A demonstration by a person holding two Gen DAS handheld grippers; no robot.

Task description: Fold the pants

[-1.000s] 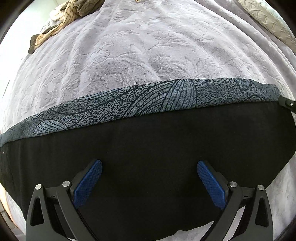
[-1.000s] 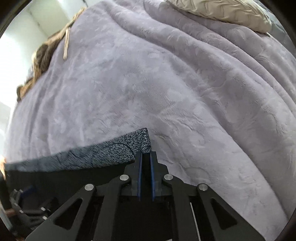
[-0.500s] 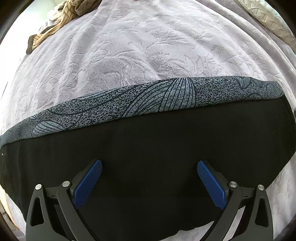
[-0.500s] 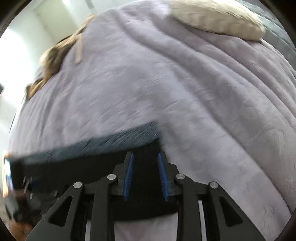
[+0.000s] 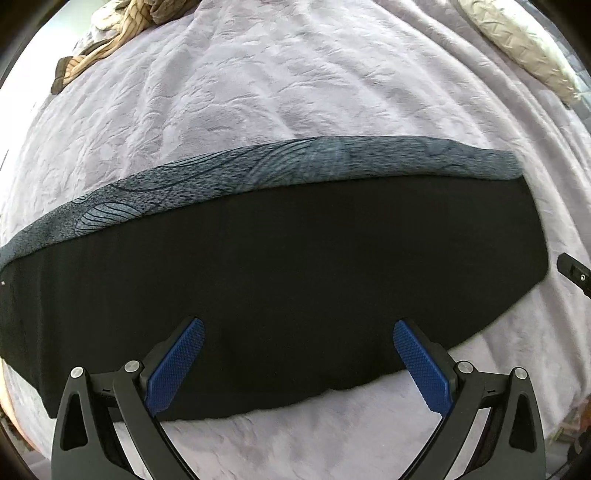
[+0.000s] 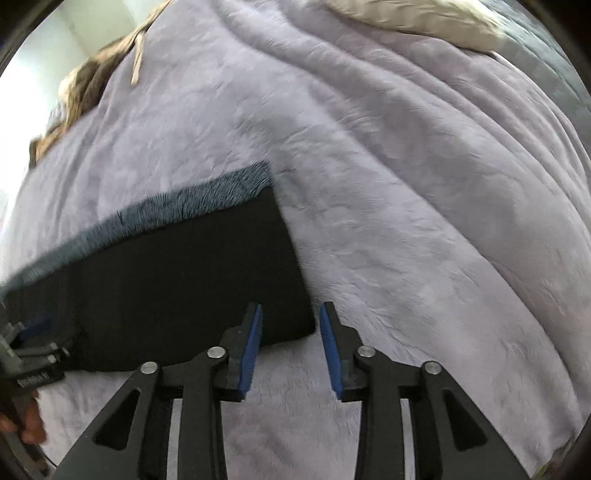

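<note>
Right wrist view: right tool (image 6: pixel 290 341) differs from 1.0 s ago. Then its blue pads were pressed together at the patterned corner of the pants; at 0.5 s ago they had parted slightly; now they stand clearly apart with nothing between them, poised over the near right corner of the pants (image 6: pixel 177 280), which lies flat on the blanket. Frame is motion-blurred. Left tool (image 6: pixel 29 354) shows at the left edge, blurred.

Left wrist view: left tool (image 5: pixel 297 363) matches both earlier frames, jaws spread wide and empty, over the near edge of the pants (image 5: pixel 280 284). Right tool (image 5: pixel 574 275) is a small black tip at the right edge, just clear of the fabric end; at 0.5 s ago it was out of this view.

Pants: black, folded into one long flat band running left-right, with a grey-blue strip printed with dark curved lines along the far edge. Surface smooth; slight dip in the near hem.

Surface: bed covered by a lavender embossed blanket (image 5: pixel 295 81), softly rumpled. Beige textured pillow (image 5: pixel 517 40) far right; striped tan garment heap (image 5: pixel 122 29) far left. Bright room light beyond the left side.
</note>
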